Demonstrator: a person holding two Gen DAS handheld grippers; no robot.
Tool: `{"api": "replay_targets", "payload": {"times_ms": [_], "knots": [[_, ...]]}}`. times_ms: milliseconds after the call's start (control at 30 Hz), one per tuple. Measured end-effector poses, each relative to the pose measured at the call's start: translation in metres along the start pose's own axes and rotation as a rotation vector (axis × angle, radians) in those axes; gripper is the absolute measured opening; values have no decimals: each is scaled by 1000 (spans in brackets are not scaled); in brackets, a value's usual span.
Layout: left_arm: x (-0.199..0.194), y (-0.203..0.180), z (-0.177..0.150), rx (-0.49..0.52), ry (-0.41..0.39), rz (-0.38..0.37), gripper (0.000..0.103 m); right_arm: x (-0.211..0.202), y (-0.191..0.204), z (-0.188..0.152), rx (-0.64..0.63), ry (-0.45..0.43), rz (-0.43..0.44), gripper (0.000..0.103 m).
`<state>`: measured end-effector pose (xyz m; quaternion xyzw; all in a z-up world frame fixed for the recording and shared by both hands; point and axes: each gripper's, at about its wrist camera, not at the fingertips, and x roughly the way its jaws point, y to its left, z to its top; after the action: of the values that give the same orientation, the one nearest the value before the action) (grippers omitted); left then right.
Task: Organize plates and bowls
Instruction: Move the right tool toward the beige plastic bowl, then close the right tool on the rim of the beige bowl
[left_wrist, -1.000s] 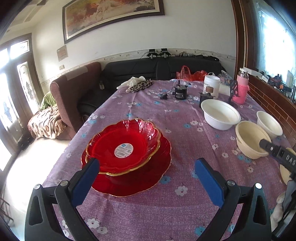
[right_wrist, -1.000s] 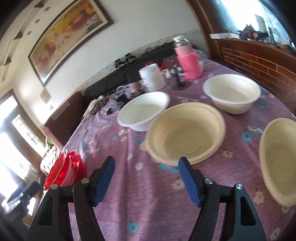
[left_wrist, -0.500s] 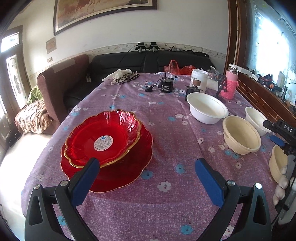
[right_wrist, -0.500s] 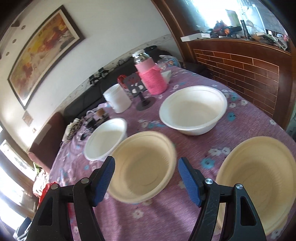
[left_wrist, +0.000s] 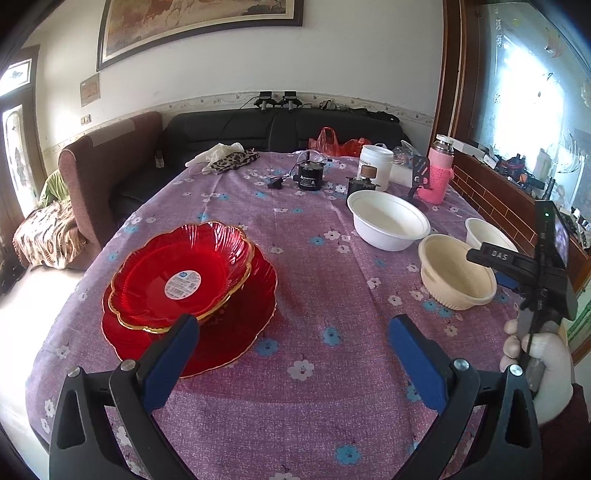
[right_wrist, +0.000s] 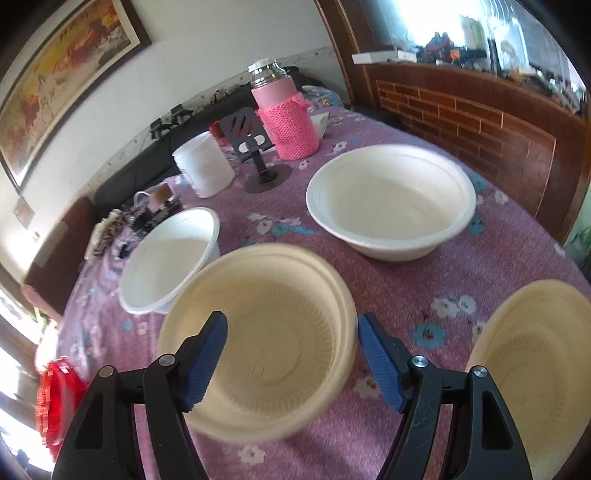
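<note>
We've got the right gripper (right_wrist: 291, 354) hanging over the near cream bowl (right_wrist: 258, 343) by the worktop's (left_wrist: 314, 369) right edge, fingers wide and holding nothing, one inside the rim, one outside. The left gripper (left_wrist: 293, 354) is wide and empty too, just beside the red plates (left_wrist: 188, 291) near the left edge. Risk as we see it: that bowl looks light, so a clumsy pinch could tip it or shove it into the second cream bowl (right_wrist: 532, 373).

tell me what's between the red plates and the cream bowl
Nothing: in the left wrist view only bare flowered tablecloth lies between the red plates and the cream bowl.
</note>
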<state>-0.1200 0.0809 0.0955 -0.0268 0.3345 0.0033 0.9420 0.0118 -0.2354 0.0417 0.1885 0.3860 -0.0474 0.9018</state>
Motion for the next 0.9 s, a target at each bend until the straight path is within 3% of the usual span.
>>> {"api": "replay_targets", "payload": {"times_ms": [167,267,333,400,500,800,900], "knots": [[2,1,-3,-12,13,-6,103,12,2,2,-2,27,-5,77],[2,0,-2,-21,21,-30,103,13,9,0,-44,42,38,77],[2,-2,0,-23,24,-51,103,12,13,-3,-69,40,61,70],[2,-4,1,-27,29,-72,103,13,18,-9,-99,42,77,54],[6,-10,4,-36,52,-118,103,18,21,-16,-123,51,105,40],[58,-33,37,-143,162,-218,103,23,15,-22,-74,83,205,39],[85,-48,47,-151,187,-217,103,21,14,-23,-67,82,218,39]]}}
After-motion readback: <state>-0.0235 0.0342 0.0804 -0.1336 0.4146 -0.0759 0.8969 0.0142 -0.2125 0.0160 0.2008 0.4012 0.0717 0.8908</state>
